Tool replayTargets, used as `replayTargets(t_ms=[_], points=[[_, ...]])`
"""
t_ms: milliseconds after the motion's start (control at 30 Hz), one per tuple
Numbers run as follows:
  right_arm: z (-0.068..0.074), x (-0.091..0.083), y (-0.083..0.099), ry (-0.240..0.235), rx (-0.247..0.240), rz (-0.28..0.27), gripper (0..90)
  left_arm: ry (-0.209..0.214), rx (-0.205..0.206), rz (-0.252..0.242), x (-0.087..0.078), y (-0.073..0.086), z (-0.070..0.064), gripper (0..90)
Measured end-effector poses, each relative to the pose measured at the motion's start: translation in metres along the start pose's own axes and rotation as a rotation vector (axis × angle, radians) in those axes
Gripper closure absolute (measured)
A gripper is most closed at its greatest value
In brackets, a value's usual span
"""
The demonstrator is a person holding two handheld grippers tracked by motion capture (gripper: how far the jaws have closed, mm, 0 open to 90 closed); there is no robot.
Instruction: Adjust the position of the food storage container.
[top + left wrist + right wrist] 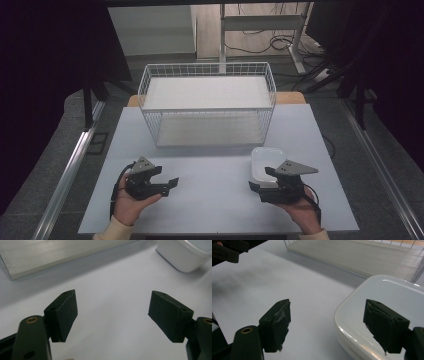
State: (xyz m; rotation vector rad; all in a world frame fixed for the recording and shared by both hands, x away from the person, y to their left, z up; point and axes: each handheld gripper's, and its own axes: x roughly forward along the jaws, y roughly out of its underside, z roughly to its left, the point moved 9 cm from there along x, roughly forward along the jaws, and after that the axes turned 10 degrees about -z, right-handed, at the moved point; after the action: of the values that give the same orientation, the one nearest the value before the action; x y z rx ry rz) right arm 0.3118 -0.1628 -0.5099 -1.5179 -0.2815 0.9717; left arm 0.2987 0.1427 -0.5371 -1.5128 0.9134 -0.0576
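Left tool [171, 183]: jaws apart, empty, tabletop [210, 200] 7 o'clock.
Right tool [257, 178]: jaws apart, straddling the container's near edge.
White container [266, 161]: 4 o'clock, lid on.
Wire basket [207, 102]: 12 o'clock, beyond both tools.

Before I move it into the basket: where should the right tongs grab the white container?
Probably the near left corner rim of the white container, approached from the person's side. The right tongs are open and already straddle that edge; the lid is broad and smooth, so the edge suits best.
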Motion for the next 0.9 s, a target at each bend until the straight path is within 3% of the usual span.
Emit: replayTargets(t_ms=[233, 433, 900], points=[[-0.006, -0.005, -0.005, 0.012, 0.01, -0.01, 21.9, 0.002, 0.0, 0.011, 0.002, 0.003, -0.001, 22.8], [-0.016, -0.009, -0.02, 0.022, 0.031, -0.036, 21.7, -0.002, 0.003, 0.003, 0.001, 0.0, -0.001, 22.8], [-0.056, -0.02, -0.066, 0.11, 0.092, -0.059, 24.3, 0.011, 0.005, -0.001, 0.001, -0.001, -0.005, 23.0]])
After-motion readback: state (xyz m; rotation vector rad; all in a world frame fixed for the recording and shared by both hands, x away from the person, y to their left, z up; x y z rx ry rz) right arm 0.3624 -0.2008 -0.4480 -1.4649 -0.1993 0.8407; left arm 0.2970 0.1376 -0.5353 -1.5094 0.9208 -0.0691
